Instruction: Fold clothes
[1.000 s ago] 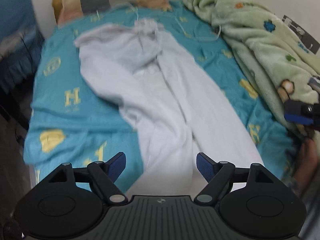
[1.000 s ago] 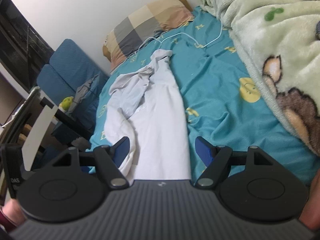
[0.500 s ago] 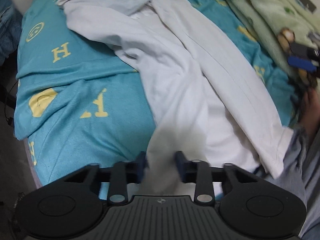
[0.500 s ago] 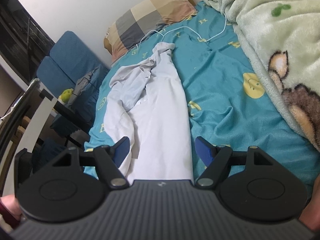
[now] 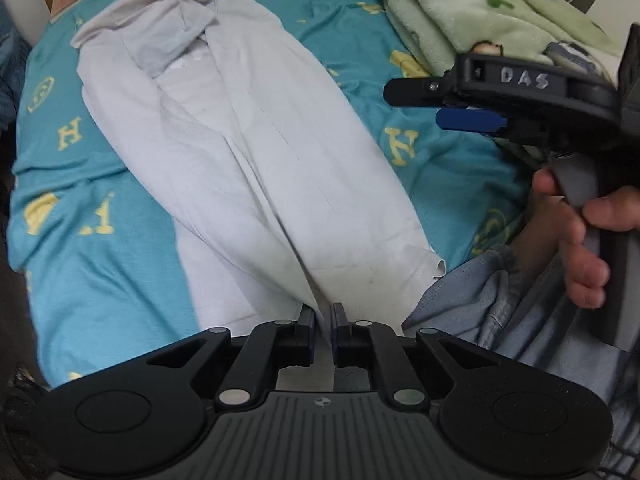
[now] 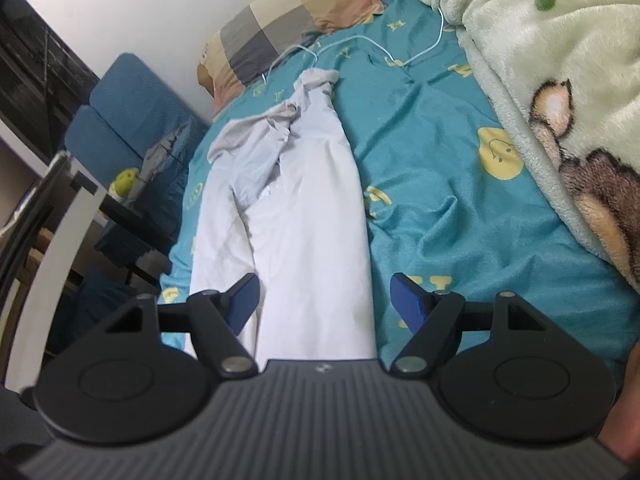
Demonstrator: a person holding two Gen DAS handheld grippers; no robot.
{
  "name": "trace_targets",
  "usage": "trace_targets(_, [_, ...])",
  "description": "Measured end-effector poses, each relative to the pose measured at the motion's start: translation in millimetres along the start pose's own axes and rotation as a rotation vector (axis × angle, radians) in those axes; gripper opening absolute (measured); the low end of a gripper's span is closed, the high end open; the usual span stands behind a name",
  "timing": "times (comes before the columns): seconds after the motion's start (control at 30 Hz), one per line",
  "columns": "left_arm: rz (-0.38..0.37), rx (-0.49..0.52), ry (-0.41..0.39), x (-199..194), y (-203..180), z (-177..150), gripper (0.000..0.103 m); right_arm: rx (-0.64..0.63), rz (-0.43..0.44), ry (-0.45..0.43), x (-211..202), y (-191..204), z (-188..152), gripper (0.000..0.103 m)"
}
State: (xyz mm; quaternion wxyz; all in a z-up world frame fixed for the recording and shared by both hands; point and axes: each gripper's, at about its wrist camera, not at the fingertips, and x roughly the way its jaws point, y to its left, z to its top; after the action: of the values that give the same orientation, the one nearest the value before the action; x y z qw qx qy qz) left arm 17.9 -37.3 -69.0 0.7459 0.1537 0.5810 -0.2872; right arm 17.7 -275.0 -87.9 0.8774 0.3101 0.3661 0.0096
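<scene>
A white garment (image 5: 256,152) lies lengthwise on the teal bedsheet (image 5: 100,240), its bunched grey collar end toward the pillow. My left gripper (image 5: 323,312) is shut on the garment's near hem, a pinch of white cloth between its pads. In the right wrist view the same white garment (image 6: 308,216) runs away from me. My right gripper (image 6: 324,300) hangs open above its near end, nothing between the blue pads. The left wrist view shows that right gripper (image 5: 468,108) from the side, held by a person's hand (image 5: 576,240) over the sheet.
A green fleece blanket (image 6: 560,80) is heaped along the right of the bed. A checked pillow (image 6: 288,28) and a white cable (image 6: 360,40) lie at the head. Blue seat cushions (image 6: 132,108) and a dark table stand left of the bed. A denim sleeve (image 5: 488,304) is close by.
My left gripper went from open to shut on the garment's hem and slid right along the bed's near edge, bringing the right gripper into its view. The right gripper barely moved.
</scene>
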Motion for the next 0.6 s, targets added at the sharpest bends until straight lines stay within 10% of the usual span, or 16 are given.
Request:
trace_targets(0.27, [-0.187, -0.24, -0.158, 0.1, 58.3, -20.1, 0.065, 0.045, 0.003, 0.121, 15.1, -13.1, -4.5, 0.074])
trace_targets(0.4, [-0.118, -0.413, -0.249, 1.4, 99.1, -26.9, 0.074, 0.051, 0.025, 0.189, 24.3, -10.8, -12.0, 0.075])
trace_targets(0.6, [-0.092, -0.586, -0.178, 27.9, 140.4, -19.4, 0.074, 0.107, 0.016, 0.276, 32.2, -15.9, -25.4, 0.075])
